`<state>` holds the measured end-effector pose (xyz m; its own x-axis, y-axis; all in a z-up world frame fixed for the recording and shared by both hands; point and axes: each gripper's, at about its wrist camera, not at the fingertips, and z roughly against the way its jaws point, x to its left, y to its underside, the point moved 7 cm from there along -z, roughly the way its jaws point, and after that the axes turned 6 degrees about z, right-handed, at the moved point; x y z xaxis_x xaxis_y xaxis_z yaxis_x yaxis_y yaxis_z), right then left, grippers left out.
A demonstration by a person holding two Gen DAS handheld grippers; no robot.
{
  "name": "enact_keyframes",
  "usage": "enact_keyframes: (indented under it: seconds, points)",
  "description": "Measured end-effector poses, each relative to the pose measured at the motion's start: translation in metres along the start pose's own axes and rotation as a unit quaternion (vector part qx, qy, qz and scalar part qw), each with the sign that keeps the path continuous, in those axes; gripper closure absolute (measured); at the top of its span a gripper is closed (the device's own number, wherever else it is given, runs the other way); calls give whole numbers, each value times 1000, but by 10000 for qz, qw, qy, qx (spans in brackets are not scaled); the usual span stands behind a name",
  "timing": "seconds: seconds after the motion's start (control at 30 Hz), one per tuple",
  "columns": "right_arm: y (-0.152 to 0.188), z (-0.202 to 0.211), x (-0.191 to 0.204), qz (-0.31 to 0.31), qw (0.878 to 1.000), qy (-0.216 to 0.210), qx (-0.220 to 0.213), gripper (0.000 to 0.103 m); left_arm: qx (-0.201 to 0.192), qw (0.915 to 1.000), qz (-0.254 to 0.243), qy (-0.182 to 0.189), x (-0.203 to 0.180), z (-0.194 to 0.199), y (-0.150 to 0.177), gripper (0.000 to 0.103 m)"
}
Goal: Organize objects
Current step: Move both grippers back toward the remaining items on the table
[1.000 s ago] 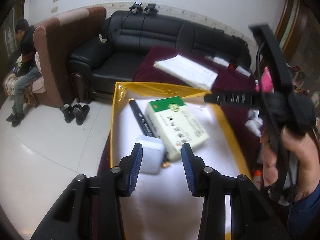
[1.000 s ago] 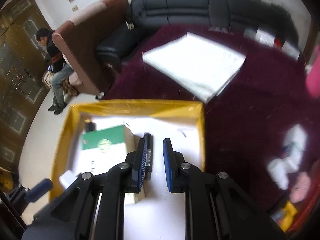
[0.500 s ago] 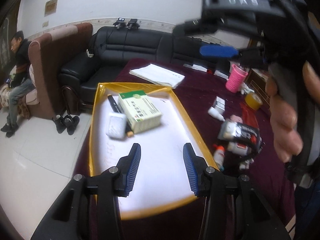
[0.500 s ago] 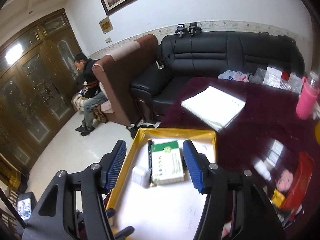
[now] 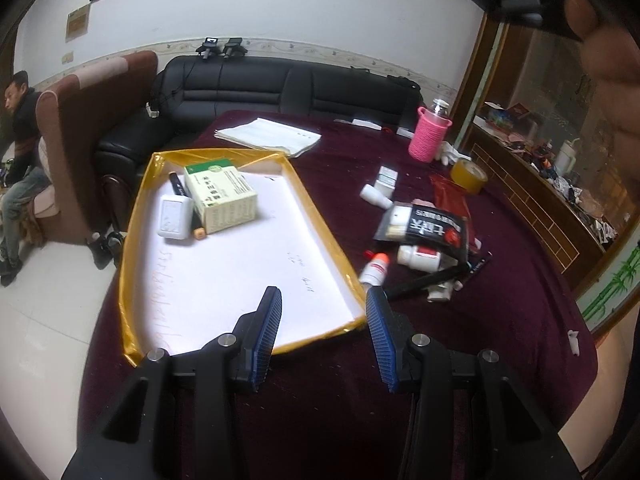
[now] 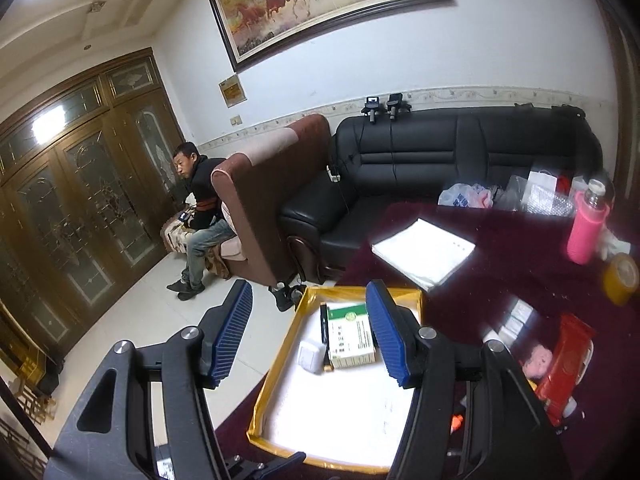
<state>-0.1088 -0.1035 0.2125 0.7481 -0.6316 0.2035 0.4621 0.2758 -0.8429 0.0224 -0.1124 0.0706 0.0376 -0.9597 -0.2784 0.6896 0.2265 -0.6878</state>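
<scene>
Both the left gripper (image 5: pixel 323 322) and the right gripper (image 6: pixel 308 330) were held wide open and empty, while ahead in the tray (image 5: pixel 138 216) three or perhaps four items were gathered and a cluttered pile (image 5: pixel 420 236) to the right remained unsorted.

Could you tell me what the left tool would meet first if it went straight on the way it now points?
Probably the white floor of the yellow-rimmed tray: the open left tool hangs over its near edge, angled down. The green-and-white box lies farther on, left of that line. Depth is uncertain.
</scene>
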Motion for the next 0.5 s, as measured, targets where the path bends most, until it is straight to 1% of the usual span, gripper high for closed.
enact_keyframes:
  seconds: [0.07, 0.17, 0.27, 0.5]
  points:
    - [8, 1, -3, -33, 10000, 6, 91, 45, 31, 10000, -8, -10, -6, 1, 5, 64]
    - [8, 10, -7, -60, 9998, 146, 130, 45, 18, 10000, -78, -11, -17, 5, 11, 64]
    - [0, 28, -8, -104, 9998, 137, -74, 45, -18, 9999, -170, -2, -25, 9, 14, 64]
    - [1, 45, -13, -39, 9997, 168, -174, 44, -113, 9992, -380, 0, -41, 17, 14, 64]
